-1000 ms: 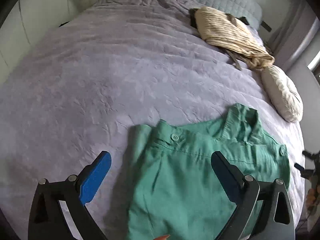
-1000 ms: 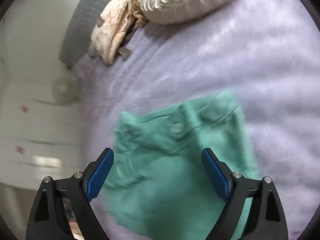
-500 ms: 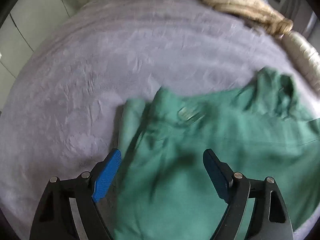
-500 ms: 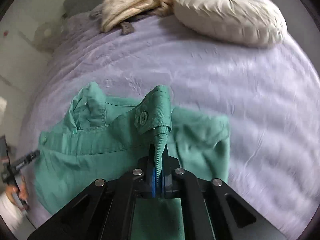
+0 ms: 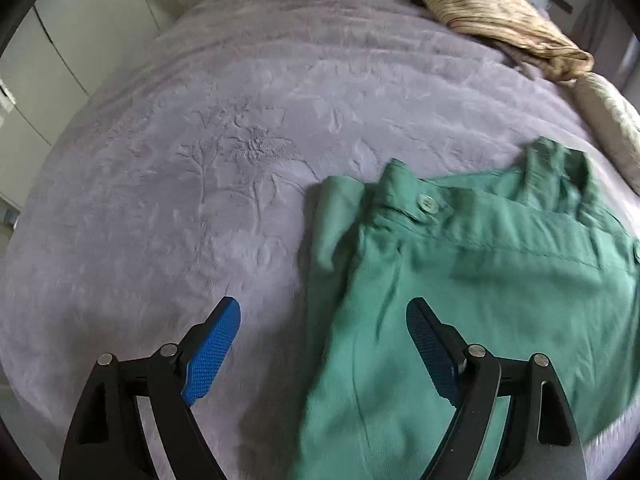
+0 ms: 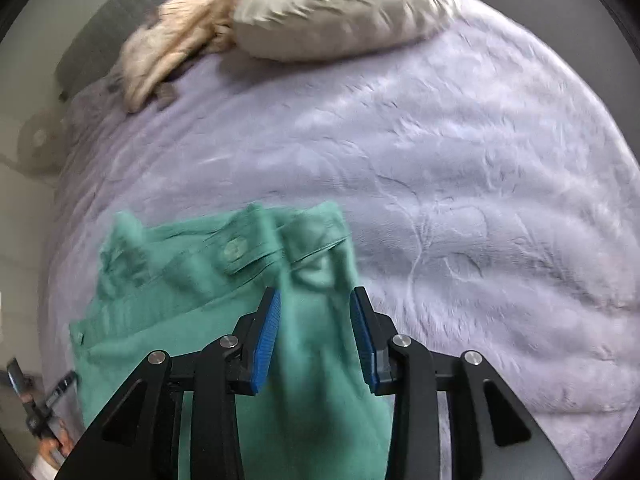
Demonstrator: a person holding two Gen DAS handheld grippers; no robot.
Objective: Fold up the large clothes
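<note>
Matt green cloth shirt [image 5: 480, 280], plush bedspread [image 5: 200, 160]

left claw [image 5: 320, 344]: jaws wide | right claw [image 6: 316, 332]: jaws just opening, part-way apart

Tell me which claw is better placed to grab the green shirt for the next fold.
Right, probably. The right claw has just been opening with the green shirt between its pads. The left claw is open wide, straddling the shirt's edge over the bedspread.

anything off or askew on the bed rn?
Mostly fine. The folded green button-up shirt has its buttoned cuff bunched and rumpled across the top fold. A crumpled beige striped garment lies unfolded at the far end of the lilac bedspread.
</note>
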